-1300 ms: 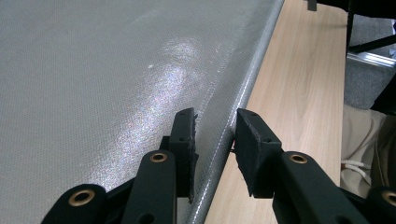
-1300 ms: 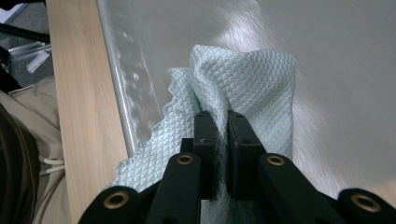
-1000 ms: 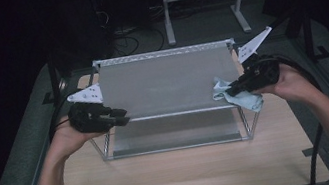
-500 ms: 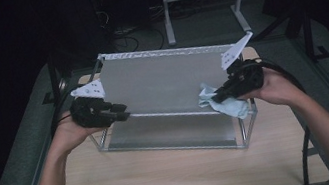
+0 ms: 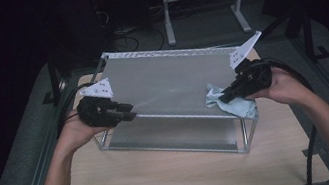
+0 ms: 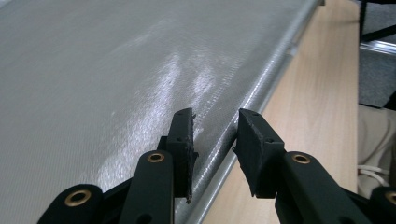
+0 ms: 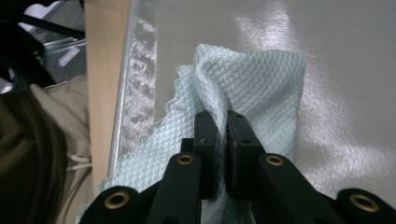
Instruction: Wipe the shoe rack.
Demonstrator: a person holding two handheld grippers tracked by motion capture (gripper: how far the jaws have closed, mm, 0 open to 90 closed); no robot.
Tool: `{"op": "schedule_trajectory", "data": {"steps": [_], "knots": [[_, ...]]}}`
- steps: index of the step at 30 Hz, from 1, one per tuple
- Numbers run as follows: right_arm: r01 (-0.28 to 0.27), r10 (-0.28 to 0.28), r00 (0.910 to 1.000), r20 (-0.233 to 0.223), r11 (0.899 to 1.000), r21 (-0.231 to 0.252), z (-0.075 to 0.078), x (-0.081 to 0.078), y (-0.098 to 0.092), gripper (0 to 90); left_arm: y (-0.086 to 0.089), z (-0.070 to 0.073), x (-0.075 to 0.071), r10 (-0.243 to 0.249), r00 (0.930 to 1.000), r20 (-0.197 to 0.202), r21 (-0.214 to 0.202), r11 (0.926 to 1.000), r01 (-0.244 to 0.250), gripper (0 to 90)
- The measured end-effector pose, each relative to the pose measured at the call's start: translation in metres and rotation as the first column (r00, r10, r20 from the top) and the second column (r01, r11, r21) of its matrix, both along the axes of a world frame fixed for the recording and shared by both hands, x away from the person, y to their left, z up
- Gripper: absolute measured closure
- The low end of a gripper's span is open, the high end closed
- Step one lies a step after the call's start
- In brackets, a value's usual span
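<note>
Wiping under way, judged partly done: the right gripper (image 7: 220, 121) pinches a pale cloth (image 7: 252, 88) flat on the grey panel (image 5: 166, 84) near its right edge, most of the surface left, while the left gripper (image 6: 215, 135), jaws spread, straddles the panel's near rim (image 6: 261, 84) without visibly clamping.

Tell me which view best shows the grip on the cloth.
The right gripper view: the right gripper has its jaws pinched on a fold of the pale cloth. The high view shows the cloth bunched under that gripper on the rack.
</note>
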State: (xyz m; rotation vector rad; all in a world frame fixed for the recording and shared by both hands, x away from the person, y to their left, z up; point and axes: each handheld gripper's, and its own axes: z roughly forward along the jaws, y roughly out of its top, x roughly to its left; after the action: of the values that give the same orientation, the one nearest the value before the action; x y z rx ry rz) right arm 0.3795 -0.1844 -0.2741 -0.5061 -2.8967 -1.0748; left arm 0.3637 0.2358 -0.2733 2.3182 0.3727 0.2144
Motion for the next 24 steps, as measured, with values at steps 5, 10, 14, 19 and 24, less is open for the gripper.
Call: {"op": "schedule_trajectory", "data": {"steps": [5, 10, 14, 19, 24], "knots": [[-0.043, 0.043, 0.999, -0.015, 0.999, 0.002, -0.001, -0.004, 0.009, 83.5, 0.006, 0.001, 0.009, 0.043, 0.9991, -0.001, 0.002, 0.9991, -0.043, 66.2], [-0.041, 0.041, 0.9991, -0.009, 0.999, 0.016, -0.001, 0.001, 0.02, 83.5, -0.006, 0.002, 0.007, -0.006, 1.0, -0.006, -0.028, 0.9996, 0.006, 64.4], [-0.051, 0.051, 0.9987, 0.004, 0.998, 0.025, -0.002, 0.008, 0.039, 83.5, -0.021, 0.003, 0.004, -0.049, 0.9988, 0.004, -0.024, 0.9985, 0.049, 63.7], [-0.058, 0.057, 0.9981, 0.024, 0.998, 0.016, 0.003, 0.018, 0.053, 83.2, -0.034, 0.001, 0.005, -0.063, 0.998, 0.007, -0.005, 0.998, 0.064, 63.0], [-0.026, 0.026, 0.9995, 0.016, 1.0, -0.003, 0.001, 0.023, 0.043, 83.5, -0.036, -0.001, 0.008, -0.054, 0.9982, 0.025, 0.018, 0.9984, 0.054, 66.0]]}}
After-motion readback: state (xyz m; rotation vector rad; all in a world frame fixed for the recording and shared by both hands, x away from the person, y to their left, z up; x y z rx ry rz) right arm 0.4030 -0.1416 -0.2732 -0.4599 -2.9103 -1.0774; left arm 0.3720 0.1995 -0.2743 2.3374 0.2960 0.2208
